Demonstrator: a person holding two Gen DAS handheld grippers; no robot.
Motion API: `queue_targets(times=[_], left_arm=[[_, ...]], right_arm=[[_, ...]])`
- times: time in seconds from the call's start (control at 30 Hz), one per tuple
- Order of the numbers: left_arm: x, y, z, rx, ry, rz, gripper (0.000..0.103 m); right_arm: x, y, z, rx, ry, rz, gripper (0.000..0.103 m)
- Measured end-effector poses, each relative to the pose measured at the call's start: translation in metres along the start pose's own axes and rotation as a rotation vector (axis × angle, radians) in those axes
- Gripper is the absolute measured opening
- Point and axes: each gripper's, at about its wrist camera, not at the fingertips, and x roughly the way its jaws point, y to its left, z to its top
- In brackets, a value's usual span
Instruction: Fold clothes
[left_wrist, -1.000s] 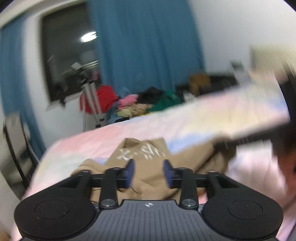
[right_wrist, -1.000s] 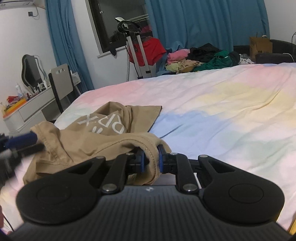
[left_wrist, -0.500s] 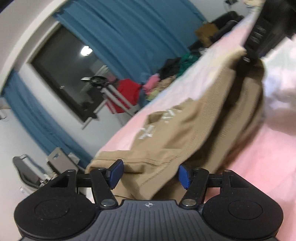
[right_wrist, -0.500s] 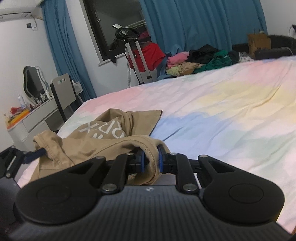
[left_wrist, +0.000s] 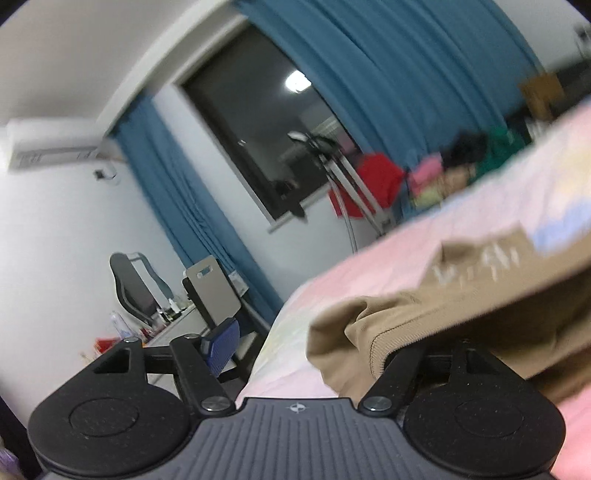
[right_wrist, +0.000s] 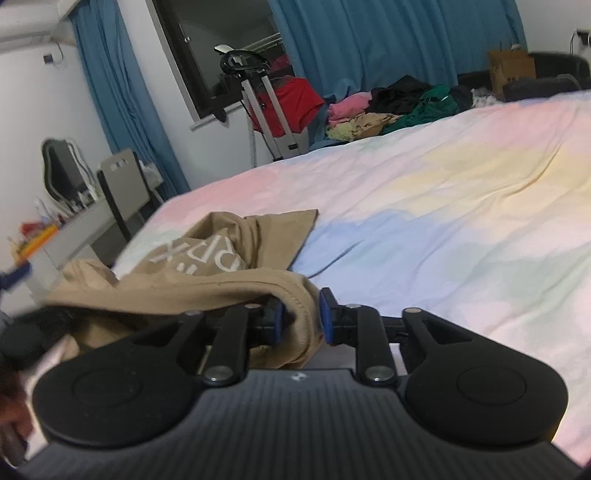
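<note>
ok, tan garment (right_wrist: 207, 273) lies bunched at the near left corner of the bed (right_wrist: 443, 206), white lettering facing up on one fold; the bed has a pastel sheet in pink, yellow and blue patches;

right gripper (right_wrist: 301, 319) sits low at the garment's near edge; a thick hemmed fold of the tan cloth hangs between its blue pads; its jaws have just been opening, and a gap shows between the cloth and the right pad, so the cloth is loose between them, not pinched;

left gripper (left_wrist: 321, 350) is tilted and its view is blurred; its jaws have just been opening and stand wide apart; the left blue pad (left_wrist: 221, 347) is clear in the air off the side of the bed; the right finger is under a draped fold of the garment (left_wrist: 461, 317), its pad hidden, cloth resting over it rather than clamped;

behind: blue curtains (right_wrist: 388, 40) either side of a dark window (right_wrist: 218, 55); a pile of mixed clothes (right_wrist: 391, 107) in pink, black, green and yellow past the far edge of the bed; a red item hung on a metal stand (right_wrist: 258, 99); a grey chair (right_wrist: 122, 184) at a cluttered desk on the left; a brown cardboard box (right_wrist: 511, 70) far right.
</note>
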Motion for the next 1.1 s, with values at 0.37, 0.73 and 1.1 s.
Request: queue_targets(times=[0.37,0.73,1.1], left_arm=[[-0.049,0.064,0.022,-0.329,-0.091,-0.023,0.073],[-0.048,0.05,0.024,-0.295,-0.121,-0.021,0.073],[-0.042,0.052,0.024,-0.334,-0.16,-0.016,0.073]], right_arm=[[0.023,0.052,-0.03,-0.357,0.146,0.044,0.077],[0.008,0.081,-0.043,-0.475,-0.011,-0.149,0.078],[-0.014,0.027,-0.024,-0.201,0.249,-0.223,0.083]])
